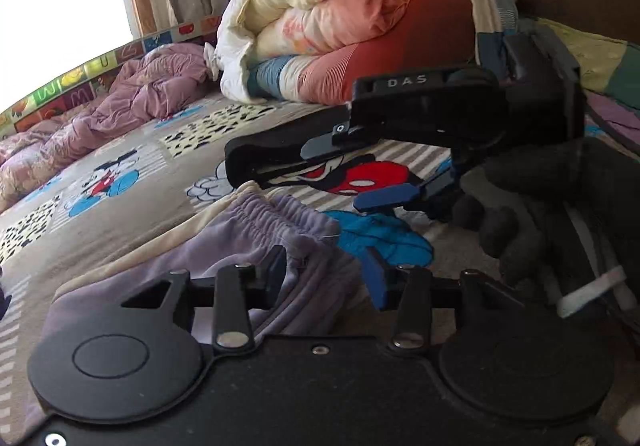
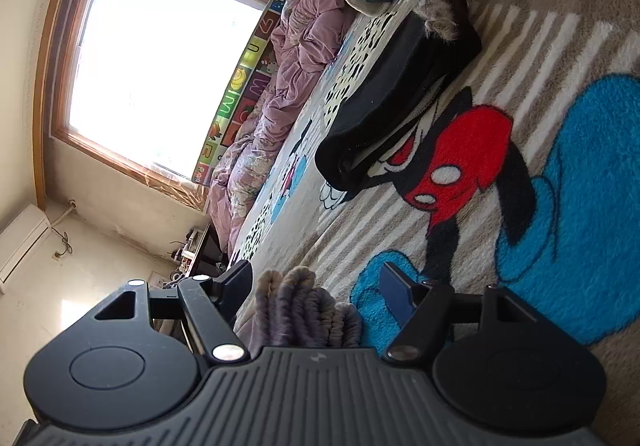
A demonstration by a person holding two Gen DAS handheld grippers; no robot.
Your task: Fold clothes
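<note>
A lavender garment with an elastic waistband (image 1: 256, 230) lies on the cartoon-print blanket (image 1: 132, 182). My left gripper (image 1: 326, 278) is open, its fingers on either side of the bunched fabric. The waistband also shows in the right wrist view (image 2: 304, 310), between the spread fingers of my right gripper (image 2: 320, 298), which is open. The right gripper shows in the left wrist view too (image 1: 384, 202), held in a black glove just right of the garment. A folded black garment (image 2: 400, 94) lies farther up the bed, also in the left wrist view (image 1: 272, 162).
A pile of folded quilts and pillows (image 1: 360, 26) sits at the head of the bed. A crumpled pink duvet (image 1: 132, 102) lies along the window side (image 2: 280, 94). A bright window (image 2: 152, 62) is beyond it.
</note>
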